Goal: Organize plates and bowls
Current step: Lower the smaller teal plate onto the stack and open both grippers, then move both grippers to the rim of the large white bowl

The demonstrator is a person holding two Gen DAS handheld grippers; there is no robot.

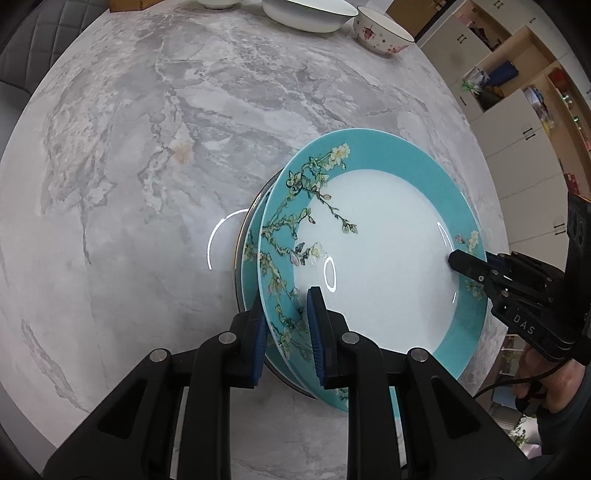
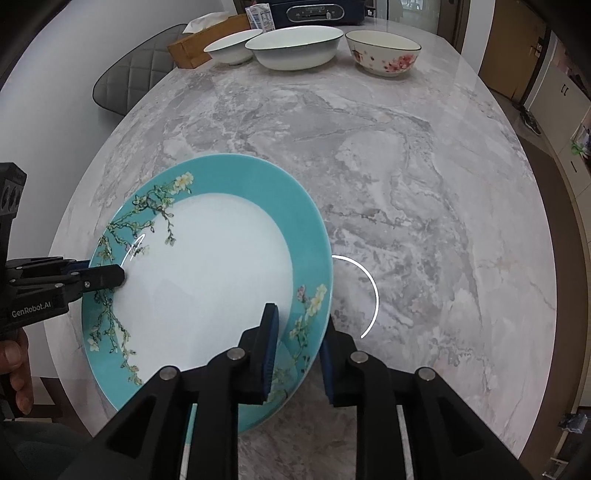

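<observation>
1. Standing at the far end of the grey marble table (image 2: 424,184) are three bowls in a row: a small white bowl (image 2: 232,46), a wide white bowl (image 2: 295,48) touching it, and a floral bowl (image 2: 384,53) with pink blossoms, set a little apart.
2. Behind the bowls lie a wooden tissue box (image 2: 195,40) and a dark appliance (image 2: 314,13); a grey quilted chair (image 2: 136,77) stands at the table's left edge.
3. Open shelving (image 1: 517,85) with cupboard doors shows past the table in the left wrist view.
4. Nothing lies on the marble between the bowls and the near plate.
5. The top plate (image 2: 207,288) has a teal rim painted with blossoming branches and a plain white centre; it sits tilted near the table's front edge.
6. Under it, in the left wrist view, the rim of a second teal plate (image 1: 253,254) shows, with a dark-edged dish rim beneath that I cannot identify.
7. The left gripper (image 1: 286,328) has its jaws nearly closed, pinching the top plate's rim between blue pads.
8. The right gripper (image 2: 297,354) straddles the opposite rim; its jaws stand slightly apart, and a gap shows between the outer pad and the plate.
9. A hand (image 1: 550,380) holds the right gripper's handle.
</observation>
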